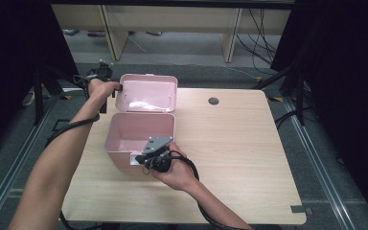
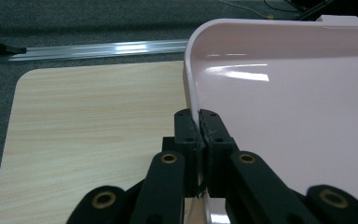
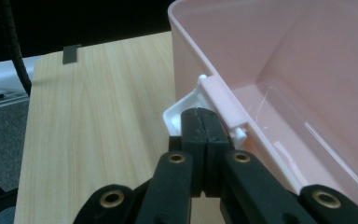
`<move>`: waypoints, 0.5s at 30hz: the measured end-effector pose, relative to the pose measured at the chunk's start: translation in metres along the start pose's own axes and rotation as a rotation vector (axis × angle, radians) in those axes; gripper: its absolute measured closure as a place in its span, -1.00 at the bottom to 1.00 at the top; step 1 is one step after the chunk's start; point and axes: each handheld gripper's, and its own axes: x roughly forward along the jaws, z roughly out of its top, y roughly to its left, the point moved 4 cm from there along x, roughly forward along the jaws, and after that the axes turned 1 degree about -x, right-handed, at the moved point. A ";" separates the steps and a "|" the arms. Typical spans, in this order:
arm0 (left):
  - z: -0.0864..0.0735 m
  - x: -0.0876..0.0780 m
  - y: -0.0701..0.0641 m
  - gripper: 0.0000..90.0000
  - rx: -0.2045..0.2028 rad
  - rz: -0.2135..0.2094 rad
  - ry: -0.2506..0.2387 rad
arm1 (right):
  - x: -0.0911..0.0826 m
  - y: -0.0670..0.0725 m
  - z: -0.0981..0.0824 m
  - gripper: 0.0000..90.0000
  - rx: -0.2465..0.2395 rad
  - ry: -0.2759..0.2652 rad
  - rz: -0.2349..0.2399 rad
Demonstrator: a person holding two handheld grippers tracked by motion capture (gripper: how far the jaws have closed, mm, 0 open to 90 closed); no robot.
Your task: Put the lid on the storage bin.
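I take the landmark to be the pale pink plastic storage box [image 1: 136, 136], which sits open on the left half of the light wooden table [image 1: 230, 143]. Its hinged pink lid [image 1: 147, 93] stands swung back on the far side of the box, inner face toward me.

My left gripper [image 2: 199, 122] is at the lid's left edge, and its jaws are clenched on the thin rim there, one pad on each face of the wall. My right gripper [image 3: 200, 122] is at the near wall of the box, jaws pressed tight together right against the white latch tab [image 3: 179, 109] below the rim; I cannot tell whether a sliver of the tab is caught between them.

I judge the step in hand to be working the lid on its hinge while the box is braced. Next I would swing the lid in an arc about the hinge, keeping the near wall steady so the box does not slide.
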 end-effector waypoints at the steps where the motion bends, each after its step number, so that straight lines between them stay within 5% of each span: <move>1: 0.000 -0.001 0.000 0.94 -0.004 -0.003 -0.007 | 0.000 -0.002 0.000 1.00 -0.020 -0.002 -0.001; 7: 0.002 -0.006 -0.001 0.95 -0.022 -0.006 -0.034 | 0.000 -0.003 0.001 1.00 -0.026 -0.003 -0.014; 10: 0.002 -0.011 -0.002 0.95 -0.003 -0.010 -0.047 | -0.001 0.000 0.000 1.00 0.017 0.007 -0.002; 15: 0.002 -0.016 -0.002 0.95 -0.008 -0.019 -0.068 | 0.000 -0.002 0.001 1.00 -0.027 -0.002 -0.013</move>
